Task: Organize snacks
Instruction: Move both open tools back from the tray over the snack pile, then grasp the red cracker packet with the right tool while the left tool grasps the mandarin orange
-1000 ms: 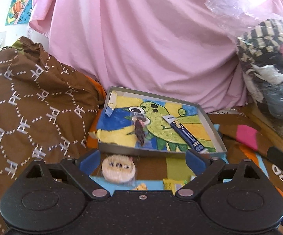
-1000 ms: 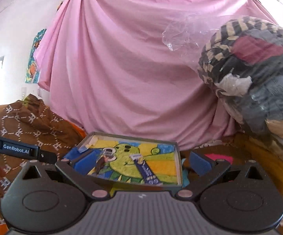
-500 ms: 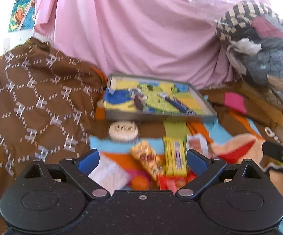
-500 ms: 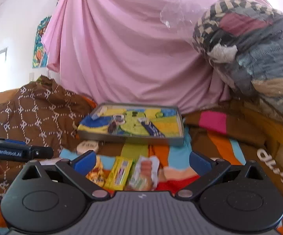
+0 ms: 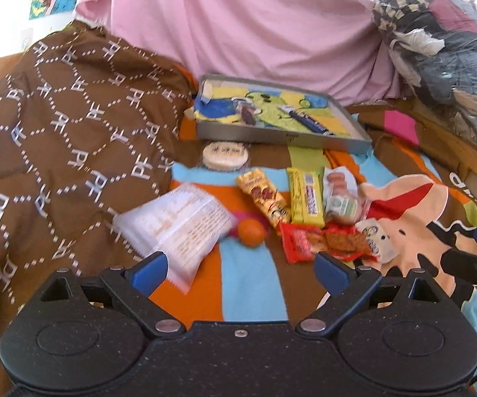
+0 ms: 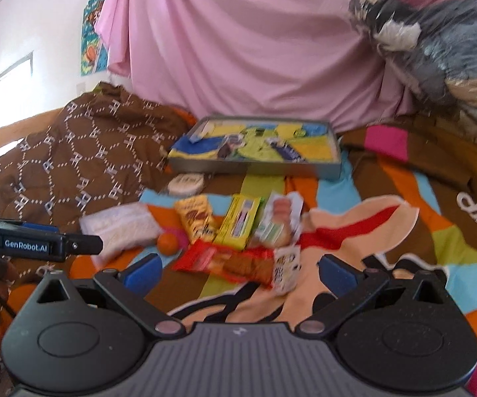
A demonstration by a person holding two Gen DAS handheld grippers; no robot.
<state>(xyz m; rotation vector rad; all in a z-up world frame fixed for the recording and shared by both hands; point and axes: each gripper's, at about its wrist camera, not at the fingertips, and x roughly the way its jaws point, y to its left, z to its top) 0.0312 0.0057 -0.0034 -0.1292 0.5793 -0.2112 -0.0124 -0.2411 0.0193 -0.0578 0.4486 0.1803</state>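
Blue-tipped left tongs (image 5: 240, 273) and right tongs (image 6: 238, 269) hover apart, empty, above snacks (image 5: 304, 198).

The black body of the left gripper (image 6: 33, 243), left of the right claw's blue left finger, carries white lettering "GenRobot.AI". The brown quilted blanket (image 5: 56, 125), left of the left claw, repeats a white "PF" monogram. Snack wrapper print is too blurred to read.

Striped blanket (image 5: 255, 284) carries metal tray (image 5: 271, 135), snack packets (image 5: 305, 197), orange (image 5: 251, 232), brown quilt (image 5: 56, 125).
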